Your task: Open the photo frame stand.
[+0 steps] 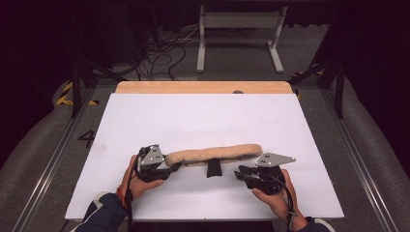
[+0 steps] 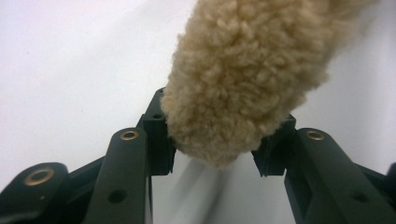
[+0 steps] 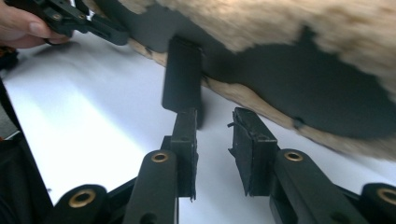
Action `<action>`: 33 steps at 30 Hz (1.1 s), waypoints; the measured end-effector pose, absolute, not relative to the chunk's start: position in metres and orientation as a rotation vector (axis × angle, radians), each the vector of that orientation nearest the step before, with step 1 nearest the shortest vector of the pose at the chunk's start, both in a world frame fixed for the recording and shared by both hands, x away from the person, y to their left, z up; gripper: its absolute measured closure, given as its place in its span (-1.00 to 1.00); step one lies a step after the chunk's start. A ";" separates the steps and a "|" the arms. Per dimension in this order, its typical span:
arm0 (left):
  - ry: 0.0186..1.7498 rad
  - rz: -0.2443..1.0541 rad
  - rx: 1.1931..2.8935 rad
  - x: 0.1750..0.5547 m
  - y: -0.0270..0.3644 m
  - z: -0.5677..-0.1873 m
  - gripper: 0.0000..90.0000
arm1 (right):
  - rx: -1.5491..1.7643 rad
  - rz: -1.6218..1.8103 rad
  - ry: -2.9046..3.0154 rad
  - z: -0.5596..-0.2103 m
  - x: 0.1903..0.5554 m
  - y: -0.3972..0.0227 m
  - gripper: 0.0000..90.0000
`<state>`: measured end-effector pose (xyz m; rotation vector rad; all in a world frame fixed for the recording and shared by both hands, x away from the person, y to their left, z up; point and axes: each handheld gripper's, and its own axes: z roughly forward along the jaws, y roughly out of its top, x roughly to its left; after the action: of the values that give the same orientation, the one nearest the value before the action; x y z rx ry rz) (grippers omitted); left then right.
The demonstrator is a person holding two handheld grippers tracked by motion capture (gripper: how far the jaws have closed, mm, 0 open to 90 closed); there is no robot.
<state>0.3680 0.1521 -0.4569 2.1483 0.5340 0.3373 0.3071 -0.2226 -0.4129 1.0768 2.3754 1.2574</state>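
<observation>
1. While the left tongs (image 1: 170, 166) clamp the near end of the fleecy pad (image 1: 215, 154), that end counts as picked up; the left gripper view shows the woolly tip (image 2: 219, 107) wedged between the two jaws, which press into it on both sides.
2. Stretched long across the white worktop (image 1: 203, 121), the pad lies between the two hands, closer to the person's edge than to the far one.
3. From its underside a short black strap (image 1: 213, 168) hangs down to the worktop, roughly midway along.
4. Nothing sits in the right tongs (image 3: 214, 140): they stand partly apart, empty, just short of the strap (image 3: 183, 79) and the pad's dark underside (image 3: 299, 84).
5. By my reading the work is at an early stage: one end is secured, the other end or the strap is not yet taken.
6. What seems left is for the right tongs to close on their target, after which the pad could be lifted, turned or folded; which of these is meant I cannot tell.
</observation>
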 end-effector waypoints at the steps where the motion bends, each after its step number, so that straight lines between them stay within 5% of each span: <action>1: 0.537 0.339 2.147 0.367 0.152 -0.457 0.27 | 1.079 1.256 2.372 -0.413 0.307 -0.224 0.58; 33: 0.610 0.411 2.154 0.352 0.183 -0.448 0.08 | 1.295 1.250 2.014 -0.413 0.330 -0.285 0.73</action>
<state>0.3525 0.1826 -0.4482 2.1538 0.6098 0.4111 0.3296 -0.2848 -0.4130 1.2954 2.0137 1.2497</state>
